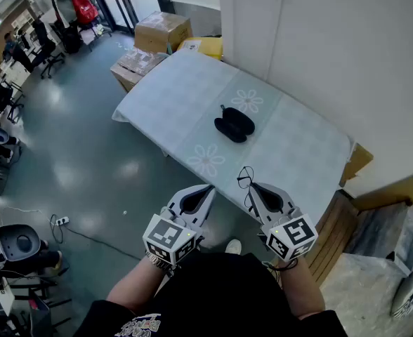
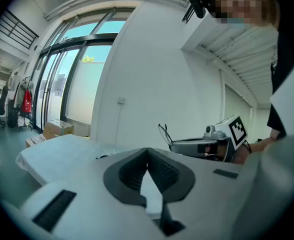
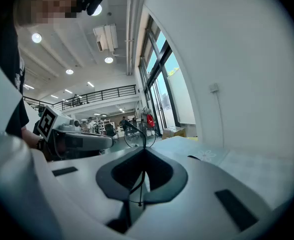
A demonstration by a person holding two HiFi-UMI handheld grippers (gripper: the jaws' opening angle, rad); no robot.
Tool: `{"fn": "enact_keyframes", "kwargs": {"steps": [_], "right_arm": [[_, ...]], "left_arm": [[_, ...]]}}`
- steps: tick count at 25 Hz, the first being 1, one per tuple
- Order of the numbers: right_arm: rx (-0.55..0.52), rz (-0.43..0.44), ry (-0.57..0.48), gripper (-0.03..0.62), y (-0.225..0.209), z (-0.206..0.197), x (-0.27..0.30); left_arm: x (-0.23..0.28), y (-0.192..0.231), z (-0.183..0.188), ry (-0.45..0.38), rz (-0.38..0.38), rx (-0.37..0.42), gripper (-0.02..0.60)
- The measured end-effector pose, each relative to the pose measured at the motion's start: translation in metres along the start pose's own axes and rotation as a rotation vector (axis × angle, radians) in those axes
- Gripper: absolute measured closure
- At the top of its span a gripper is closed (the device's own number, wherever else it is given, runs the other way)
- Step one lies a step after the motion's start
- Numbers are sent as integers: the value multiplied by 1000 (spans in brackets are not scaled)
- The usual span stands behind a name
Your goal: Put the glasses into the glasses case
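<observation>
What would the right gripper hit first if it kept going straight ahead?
Probably the black oval glasses case on the pale flowered tablecloth; the right gripper, holding thin wire-framed glasses, might pass above it.
</observation>
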State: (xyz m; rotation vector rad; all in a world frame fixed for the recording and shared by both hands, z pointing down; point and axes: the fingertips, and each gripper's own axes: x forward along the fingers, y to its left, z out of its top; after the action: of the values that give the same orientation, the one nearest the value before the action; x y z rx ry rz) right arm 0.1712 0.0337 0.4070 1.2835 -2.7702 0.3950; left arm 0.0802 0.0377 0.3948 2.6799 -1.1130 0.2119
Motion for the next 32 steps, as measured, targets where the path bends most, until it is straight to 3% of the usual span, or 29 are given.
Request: {"fn": "enact_keyframes", "kwargs": {"steps": [17, 32], "right_arm": [[1, -1, -20, 568, 4, 5, -5], [-9, 18, -9, 568, 41, 8, 27]], "left_arm": [[-3, -6, 1, -5, -16, 0, 554], [-38, 27, 1, 0, -4, -4, 554]]}}
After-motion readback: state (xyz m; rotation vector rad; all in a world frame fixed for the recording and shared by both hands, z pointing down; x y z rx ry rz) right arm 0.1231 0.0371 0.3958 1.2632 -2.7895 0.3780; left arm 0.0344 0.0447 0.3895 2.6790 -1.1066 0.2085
